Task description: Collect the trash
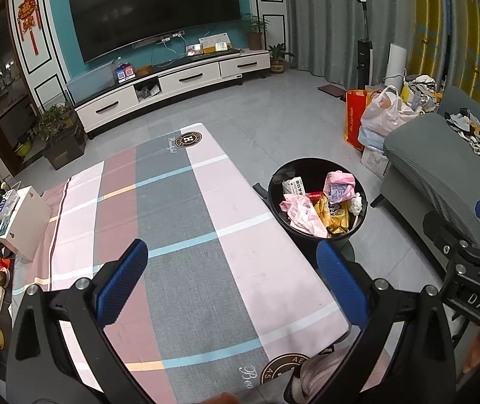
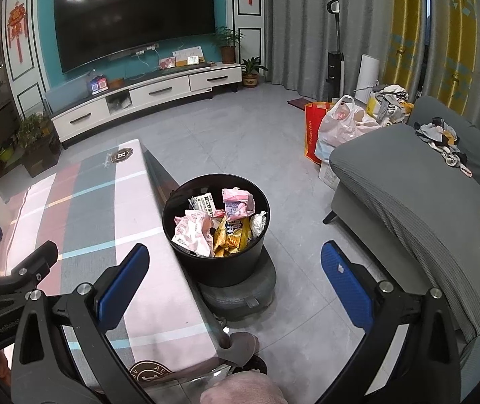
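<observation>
Two grippers, both spread wide and holding nothing. Left gripper (image 1: 231, 281) poised above the striped tablecloth (image 1: 179, 222) of a low table, blue pads (image 1: 123, 282) far apart, bare cloth between them. Ahead and to the right of it, just off the table's long edge, a black trash bin (image 1: 319, 198) on the grey tiled floor. Inside the bin: crumpled pink wrappers (image 1: 302, 213), a yellow snack bag (image 1: 336, 213), a white printed packet (image 1: 293, 185), a white tissue wad (image 1: 357, 203). Right gripper (image 2: 234, 276) hanging over the table's edge and the floor beside it, blue fingers (image 2: 346, 286) likewise wide apart. Straight ahead of it, between the lines of its fingers and near, the same black bin (image 2: 216, 225), resting on a grey rounded cushion-like base (image 2: 240, 293), close against the table's side, apart from both pads. Same litter visible in it: pink wrappers (image 2: 194, 232), yellow snack bag (image 2: 233, 237), white tissue (image 2: 259, 223). Further right of this gripper, a grey sofa (image 2: 408, 195); beyond the bin, a red shopping bag (image 2: 314, 131) and a full plastic bag (image 2: 341, 124) on the floor.
</observation>
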A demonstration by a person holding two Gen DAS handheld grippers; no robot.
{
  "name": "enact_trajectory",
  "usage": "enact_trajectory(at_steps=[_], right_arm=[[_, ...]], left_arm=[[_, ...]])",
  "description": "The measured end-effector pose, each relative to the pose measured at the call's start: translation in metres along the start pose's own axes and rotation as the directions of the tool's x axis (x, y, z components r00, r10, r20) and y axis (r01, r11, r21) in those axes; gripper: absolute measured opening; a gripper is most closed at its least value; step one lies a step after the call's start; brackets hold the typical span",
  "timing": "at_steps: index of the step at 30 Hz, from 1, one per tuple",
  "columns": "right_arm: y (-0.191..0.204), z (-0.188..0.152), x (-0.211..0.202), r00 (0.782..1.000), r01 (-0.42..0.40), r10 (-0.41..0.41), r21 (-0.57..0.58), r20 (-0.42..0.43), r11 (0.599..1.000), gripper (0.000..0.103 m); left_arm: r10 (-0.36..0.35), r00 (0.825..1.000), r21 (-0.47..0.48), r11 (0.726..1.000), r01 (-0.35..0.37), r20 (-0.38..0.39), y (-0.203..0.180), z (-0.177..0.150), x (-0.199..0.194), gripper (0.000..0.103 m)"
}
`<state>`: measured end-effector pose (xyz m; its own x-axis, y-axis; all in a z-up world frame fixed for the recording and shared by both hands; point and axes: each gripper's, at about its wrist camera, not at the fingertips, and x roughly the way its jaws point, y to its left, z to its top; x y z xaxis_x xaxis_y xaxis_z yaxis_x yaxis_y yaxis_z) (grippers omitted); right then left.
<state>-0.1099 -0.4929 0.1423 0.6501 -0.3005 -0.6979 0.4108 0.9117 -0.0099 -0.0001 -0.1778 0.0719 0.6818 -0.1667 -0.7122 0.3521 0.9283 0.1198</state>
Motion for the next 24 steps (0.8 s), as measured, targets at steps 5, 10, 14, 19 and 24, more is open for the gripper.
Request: enact_trajectory(at_steps=[5, 10, 14, 19, 24], right_arm=[[0.0004, -0.0002, 0.0002, 1.0, 0.002, -0.002, 0.0, -0.001, 1.0, 0.1], [0.0003, -0.0002, 0.0, 1.0, 0.0, 0.0, 0.0, 0.0, 1.0, 0.1], [0.0011, -0.0004, 0.0, 1.0, -0.002, 0.002, -0.001, 0.0, 1.0, 0.1], [0.0013, -0.0005, -0.0001, 1.0, 0.0, 0.0, 0.0, -0.001, 1.0, 0.1], [0.0014, -0.0003, -0.0002, 1.0, 0.001, -0.001, -0.003, -0.001, 1.0, 0.1]], left_arm=[[0.002, 1.0, 0.0, 1.0, -0.002, -0.003, 0.0019, -0.0019, 0.0001, 0.1], [0.003, 1.0, 0.0, 1.0, -0.003, -0.004, 0.0029, -0.0025, 0.0004, 0.1], [0.001, 1.0, 0.0, 1.0, -0.001, -0.005, 0.0032, -0.0029, 0.001, 0.1], [0.0, 1.0, 0.001, 1.0, 0.0, -0.005, 0.0028, -0.003, 0.0014, 0.1], [-0.002, 1.0, 0.001, 1.0, 0.002, -0.008, 0.0007, -0.0043, 0.0025, 0.1]])
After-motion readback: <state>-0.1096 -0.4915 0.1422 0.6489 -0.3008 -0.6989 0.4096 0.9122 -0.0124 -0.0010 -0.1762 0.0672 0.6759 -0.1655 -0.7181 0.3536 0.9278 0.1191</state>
